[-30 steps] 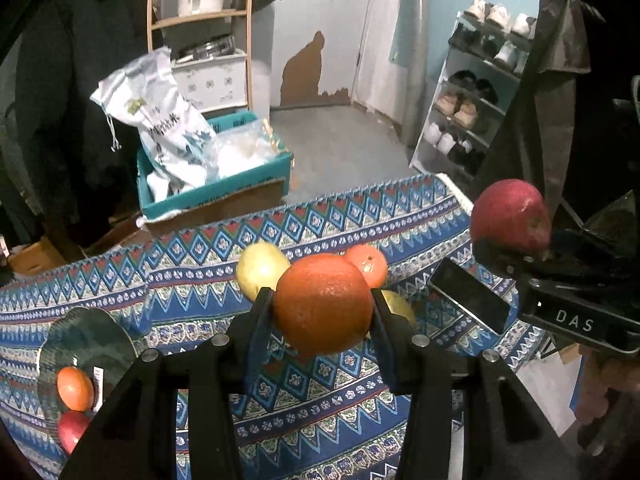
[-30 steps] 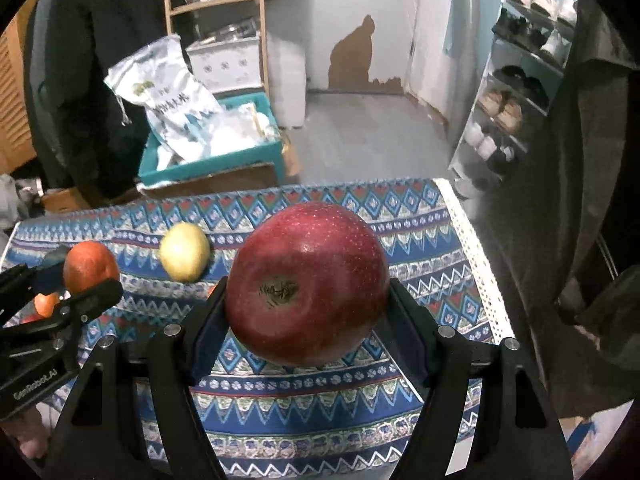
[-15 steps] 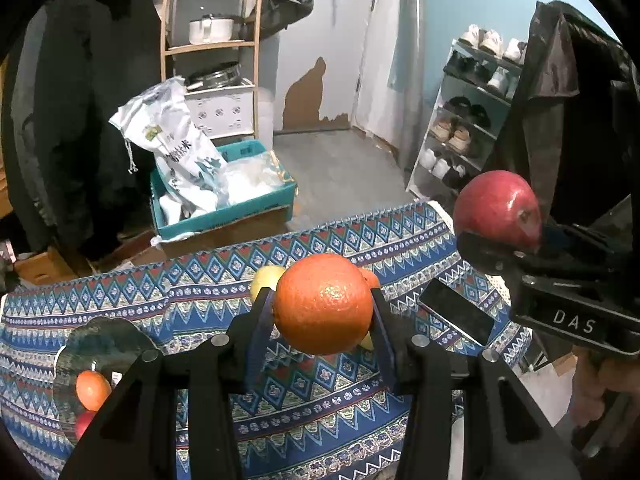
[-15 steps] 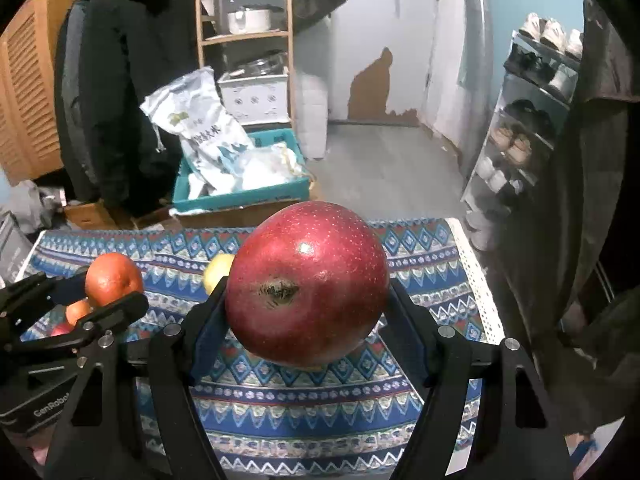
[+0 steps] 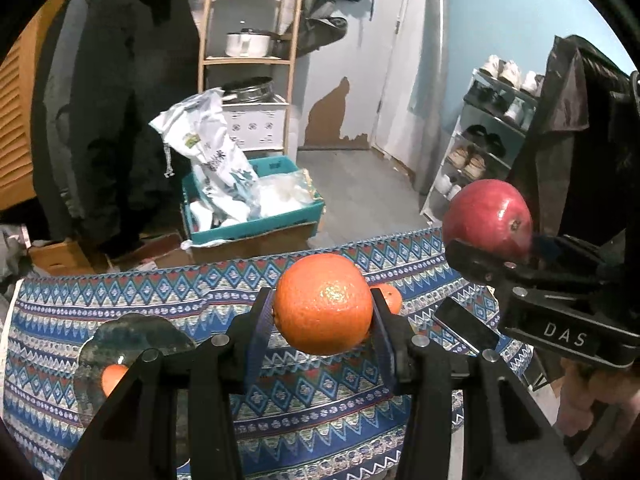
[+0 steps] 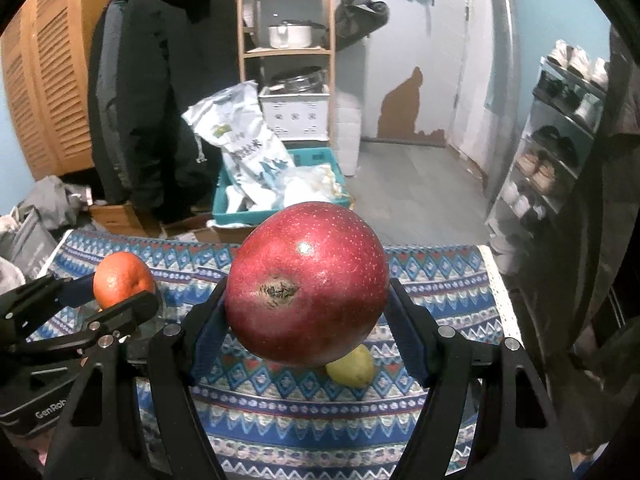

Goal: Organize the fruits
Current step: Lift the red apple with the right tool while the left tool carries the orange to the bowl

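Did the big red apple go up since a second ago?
Yes. In the right wrist view the red apple, gripped by the right gripper, has risen: the patterned tablecloth sits lower, showing more floor.

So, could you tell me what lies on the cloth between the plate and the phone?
In the left wrist view, only bare patterned cloth shows between the plate and the phone, though the held orange and gripper hide part.

Three oranges, one red apple, one yellow pear, one glass plate, one phone.
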Demonstrator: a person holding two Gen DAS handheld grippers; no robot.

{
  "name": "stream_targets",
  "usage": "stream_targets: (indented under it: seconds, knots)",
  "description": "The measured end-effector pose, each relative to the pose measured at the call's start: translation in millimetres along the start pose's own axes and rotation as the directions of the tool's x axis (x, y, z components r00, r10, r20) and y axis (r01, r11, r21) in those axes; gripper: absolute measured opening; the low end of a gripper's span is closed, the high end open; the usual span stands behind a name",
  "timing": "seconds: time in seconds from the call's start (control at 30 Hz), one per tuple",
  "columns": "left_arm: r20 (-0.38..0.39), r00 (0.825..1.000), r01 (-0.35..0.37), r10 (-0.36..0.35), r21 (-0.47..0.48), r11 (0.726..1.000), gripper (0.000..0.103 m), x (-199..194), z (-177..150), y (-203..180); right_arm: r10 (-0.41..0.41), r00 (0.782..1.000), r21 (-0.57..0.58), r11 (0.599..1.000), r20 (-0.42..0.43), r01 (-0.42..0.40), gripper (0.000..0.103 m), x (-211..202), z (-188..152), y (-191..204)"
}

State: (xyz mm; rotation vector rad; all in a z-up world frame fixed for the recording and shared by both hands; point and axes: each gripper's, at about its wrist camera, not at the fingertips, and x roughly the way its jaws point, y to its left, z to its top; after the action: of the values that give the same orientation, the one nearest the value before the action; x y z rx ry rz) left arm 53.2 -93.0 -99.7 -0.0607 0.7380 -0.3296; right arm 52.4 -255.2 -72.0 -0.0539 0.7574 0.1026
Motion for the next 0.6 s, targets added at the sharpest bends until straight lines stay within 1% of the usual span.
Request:
stream_targets:
  seconds: [0.23,0.6]
  knots:
    - [0.017,0.999,-0.040,0.040,-0.034,0.999,0.047,-13,-3,28,0.042,0.999,-0.019,0.999,-0.002,-0.042,0.074,5,8,27]
    - [0.002,0.996,-0.086,0.087,-0.118,0.989,0.047,-19,-12,79,0.111,0.994,-0.058,0.992,-0.025,-0.112,0.074,23,18,77]
